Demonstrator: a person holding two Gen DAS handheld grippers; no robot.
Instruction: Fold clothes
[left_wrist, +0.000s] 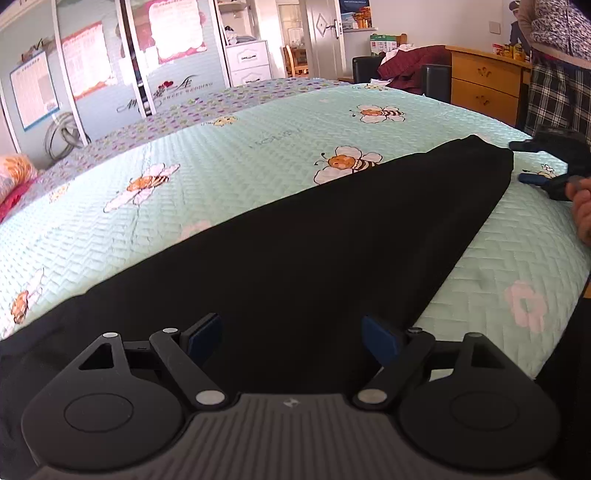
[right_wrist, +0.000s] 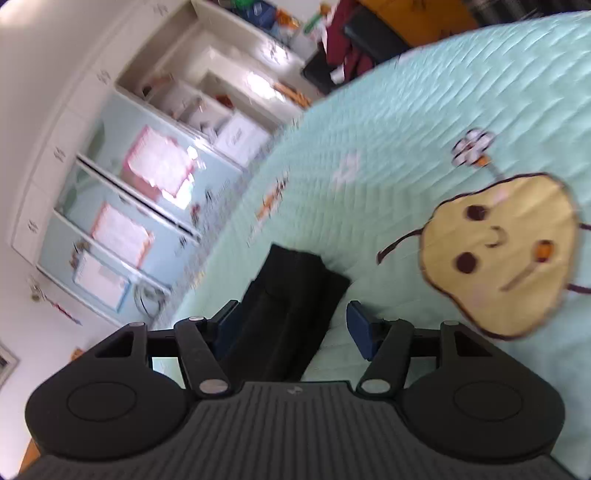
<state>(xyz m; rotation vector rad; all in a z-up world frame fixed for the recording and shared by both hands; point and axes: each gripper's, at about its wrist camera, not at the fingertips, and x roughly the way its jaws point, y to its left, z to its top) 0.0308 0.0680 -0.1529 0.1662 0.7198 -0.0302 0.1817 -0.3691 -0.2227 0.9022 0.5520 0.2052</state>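
The left gripper (left_wrist: 291, 338) sits low over the near, wide end of the black garment (left_wrist: 295, 251), its jaws spread wide with only flat cloth beneath them and nothing pinched. The garment lies as a long folded band on the mint bee-print bedspread (left_wrist: 221, 177), tapering to a narrow end near the bed's right edge, with broad open quilt along both of its long edges. At that narrow end the right gripper (right_wrist: 288, 325) is rolled sideways, jaws apart with the garment's end (right_wrist: 295, 295) between the pads, the left pad just beside the cloth, the right pad clear.
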